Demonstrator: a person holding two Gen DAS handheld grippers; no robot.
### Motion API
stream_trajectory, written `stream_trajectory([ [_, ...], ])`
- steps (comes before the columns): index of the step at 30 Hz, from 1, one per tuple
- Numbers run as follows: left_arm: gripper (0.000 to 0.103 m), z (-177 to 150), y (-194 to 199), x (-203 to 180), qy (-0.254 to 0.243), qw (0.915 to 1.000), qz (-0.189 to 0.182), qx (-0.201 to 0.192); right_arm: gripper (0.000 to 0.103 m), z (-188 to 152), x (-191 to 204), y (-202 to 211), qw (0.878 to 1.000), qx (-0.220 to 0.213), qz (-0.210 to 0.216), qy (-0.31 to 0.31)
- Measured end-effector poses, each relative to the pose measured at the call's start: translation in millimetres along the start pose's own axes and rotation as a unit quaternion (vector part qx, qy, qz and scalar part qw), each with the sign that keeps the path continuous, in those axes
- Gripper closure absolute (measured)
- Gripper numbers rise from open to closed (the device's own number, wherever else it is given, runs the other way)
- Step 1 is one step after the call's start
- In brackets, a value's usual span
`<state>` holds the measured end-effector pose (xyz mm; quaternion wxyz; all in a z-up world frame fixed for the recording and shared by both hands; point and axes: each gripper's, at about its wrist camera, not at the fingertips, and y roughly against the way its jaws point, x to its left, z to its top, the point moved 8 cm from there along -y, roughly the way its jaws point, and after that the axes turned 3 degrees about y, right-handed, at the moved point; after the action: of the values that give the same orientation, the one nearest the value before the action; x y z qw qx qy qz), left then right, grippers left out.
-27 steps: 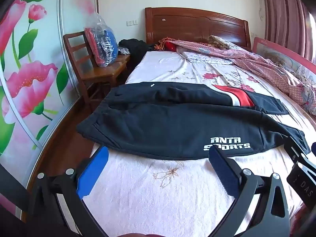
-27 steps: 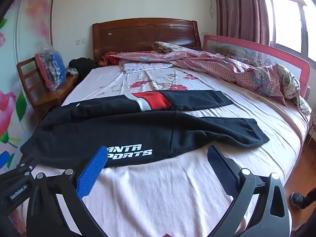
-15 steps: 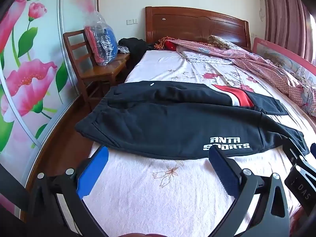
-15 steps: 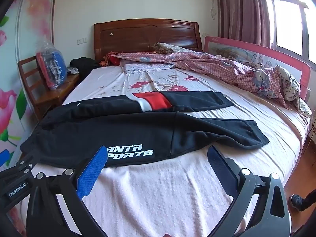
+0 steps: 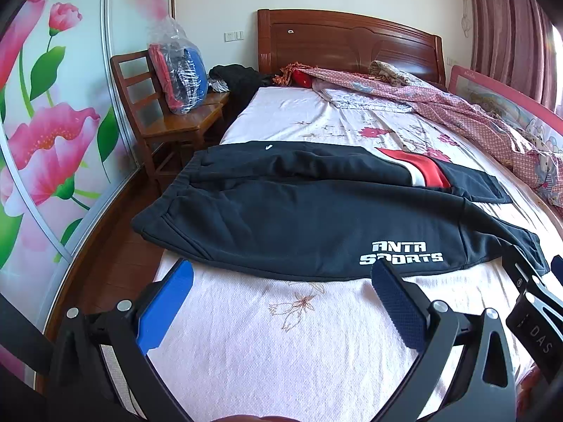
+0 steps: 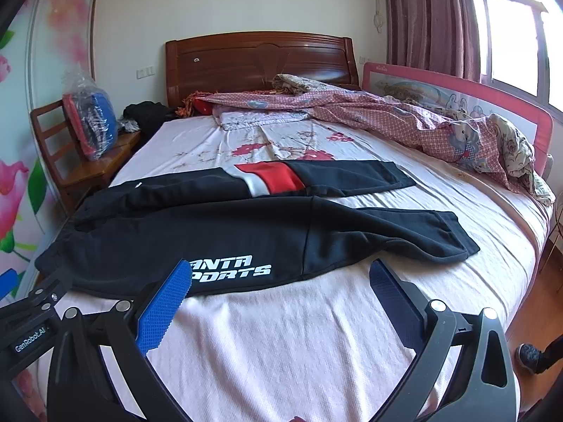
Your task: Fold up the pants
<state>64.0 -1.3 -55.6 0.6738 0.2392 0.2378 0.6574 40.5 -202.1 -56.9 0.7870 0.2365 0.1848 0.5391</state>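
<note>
Wooden headboard (image 6: 260,59), chair (image 5: 155,112), curtained window (image 6: 506,35), floral wall (image 5: 45,123)

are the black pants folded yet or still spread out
Spread out: the black pants lie flat across the bed, both legs apart.

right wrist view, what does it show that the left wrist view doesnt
Only the right wrist view shows the window, the whole bed rail, both cuffs of the pants clear of any tool, and a person's shoe on the floor.

Only the left wrist view shows the waistband of the pants in full, overhanging the bed edge, and the wardrobe door's big pink flower.

Both show the black pants spread flat, the headboard, the chair with its plastic bag, the rumpled quilt, and open, empty tools.
</note>
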Motion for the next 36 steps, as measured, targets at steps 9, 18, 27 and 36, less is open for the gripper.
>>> stream_trajectory([
  [9, 0.002, -2.6, -1.5, -2.7, -0.001, 1.0000, 0.000, 0.002, 0.003, -1.4, -0.4, -1.1, 1.000, 0.003, 0.000, -0.002],
  [18, 0.002, -3.6, -1.6, -2.0, 0.000, 1.0000, -0.001, 0.003, 0.003, -1.2, 0.0, -2.3, 1.000, 0.003, -0.001, 0.001],
  [27, 0.002, -4.8, -1.8, -2.5, 0.000, 1.0000, -0.002, 0.006, 0.003, -2.2, 0.2, -4.0, 1.000, 0.006, -0.001, -0.002],
  [36, 0.002, -4.5, -4.0, -1.3, 0.001, 0.9999, -0.002, 0.014, 0.003, -3.6, 0.0, -5.1, 1.000, 0.009, 0.001, -0.003],
])
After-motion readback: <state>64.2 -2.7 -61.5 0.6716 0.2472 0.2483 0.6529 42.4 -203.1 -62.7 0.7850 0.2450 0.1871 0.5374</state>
